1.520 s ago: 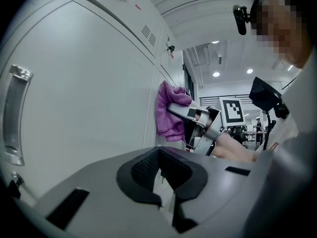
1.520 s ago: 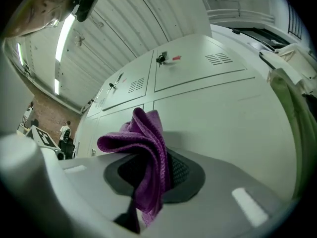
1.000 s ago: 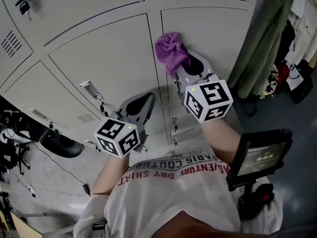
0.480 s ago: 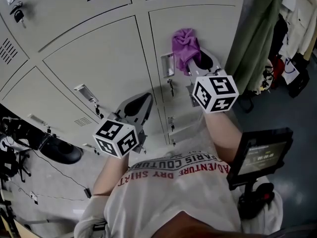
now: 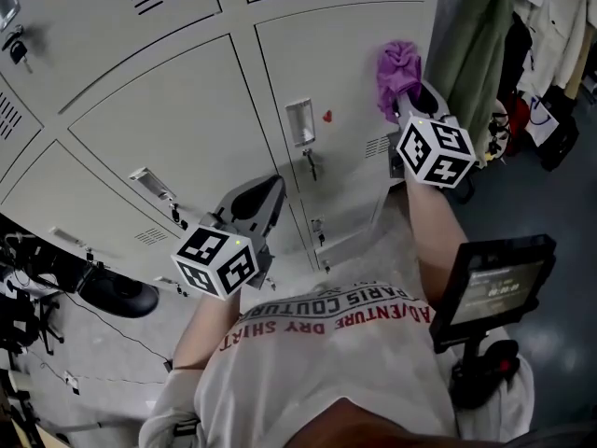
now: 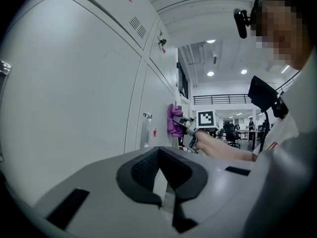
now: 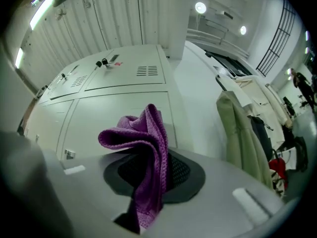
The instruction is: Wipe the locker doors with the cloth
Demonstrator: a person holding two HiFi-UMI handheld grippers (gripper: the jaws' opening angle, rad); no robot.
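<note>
Grey locker doors [image 5: 177,110] fill most of what we see, with coats [image 5: 480,35] hanging just beside them at the right. We hold our right gripper [image 5: 408,96] up at the right edge of one door, jaws pinching the purple cloth [image 5: 396,68] — the bunched cloth lies against the metal. Our left gripper [image 5: 259,199] hangs lower near the doors — jaws pressed together on nothing.

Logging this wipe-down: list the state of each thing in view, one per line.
purple cloth: bunched, against a locker door near its right edge.
right gripper: fingers shut on the purple cloth.
left gripper: fingers together, nothing between them.
locker doors: shut.
screen: lit.
green coat: hanging beside the lockers.
</note>
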